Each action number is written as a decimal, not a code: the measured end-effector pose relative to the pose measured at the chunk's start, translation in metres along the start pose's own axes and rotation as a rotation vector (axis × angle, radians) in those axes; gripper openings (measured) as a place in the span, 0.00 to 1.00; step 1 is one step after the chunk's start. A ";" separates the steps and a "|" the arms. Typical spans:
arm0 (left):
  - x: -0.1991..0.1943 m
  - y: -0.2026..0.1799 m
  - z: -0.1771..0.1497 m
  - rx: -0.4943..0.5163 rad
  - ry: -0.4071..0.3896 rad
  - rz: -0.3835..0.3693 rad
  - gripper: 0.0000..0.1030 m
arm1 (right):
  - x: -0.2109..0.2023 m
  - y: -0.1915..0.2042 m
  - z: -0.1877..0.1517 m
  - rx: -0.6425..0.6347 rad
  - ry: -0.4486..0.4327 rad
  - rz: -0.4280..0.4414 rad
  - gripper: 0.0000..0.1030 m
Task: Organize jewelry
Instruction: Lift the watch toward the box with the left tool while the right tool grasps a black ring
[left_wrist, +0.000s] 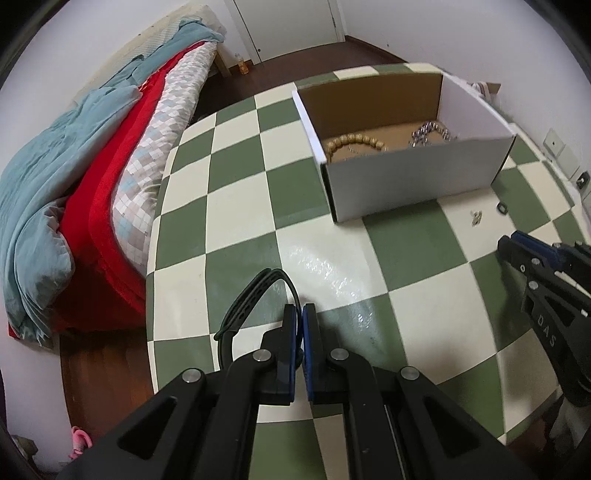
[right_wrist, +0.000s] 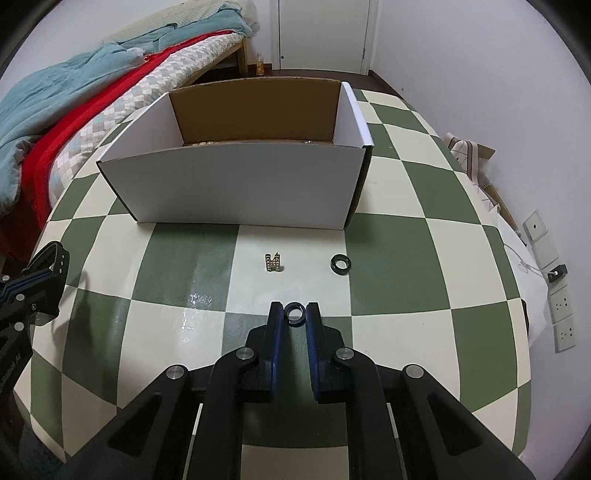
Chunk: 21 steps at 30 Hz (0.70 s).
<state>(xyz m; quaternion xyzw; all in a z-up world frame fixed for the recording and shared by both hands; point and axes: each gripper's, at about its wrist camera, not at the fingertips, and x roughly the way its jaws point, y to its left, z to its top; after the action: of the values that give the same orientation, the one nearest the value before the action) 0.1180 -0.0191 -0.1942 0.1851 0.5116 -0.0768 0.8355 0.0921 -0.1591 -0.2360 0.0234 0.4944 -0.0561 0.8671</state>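
Observation:
My left gripper is shut on a black strap-like band that loops out to its left, just above the checked table. In the right wrist view my right gripper is shut on a small black ring, low over the table. Ahead of it lie a gold H-shaped piece and a second black ring. Behind them stands a white cardboard box. The left wrist view shows a wooden bead bracelet and a silver bead bracelet inside the box.
The green and cream checked table ends at its left edge beside a bed with red and blue covers. Wall sockets and a cable sit past the table's right edge. The right gripper shows at the right of the left wrist view.

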 end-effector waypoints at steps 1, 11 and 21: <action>-0.002 0.001 0.001 -0.005 -0.005 -0.005 0.01 | -0.004 -0.001 0.000 0.006 -0.007 0.007 0.12; -0.059 0.015 0.062 -0.099 -0.129 -0.115 0.01 | -0.061 -0.012 0.034 0.045 -0.117 0.077 0.12; -0.044 0.020 0.167 -0.131 -0.100 -0.290 0.01 | -0.071 -0.038 0.123 0.129 -0.129 0.246 0.12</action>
<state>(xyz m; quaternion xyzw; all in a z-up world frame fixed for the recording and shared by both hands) 0.2414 -0.0682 -0.0826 0.0505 0.4946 -0.1725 0.8503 0.1568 -0.2036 -0.1112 0.1358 0.4266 0.0174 0.8940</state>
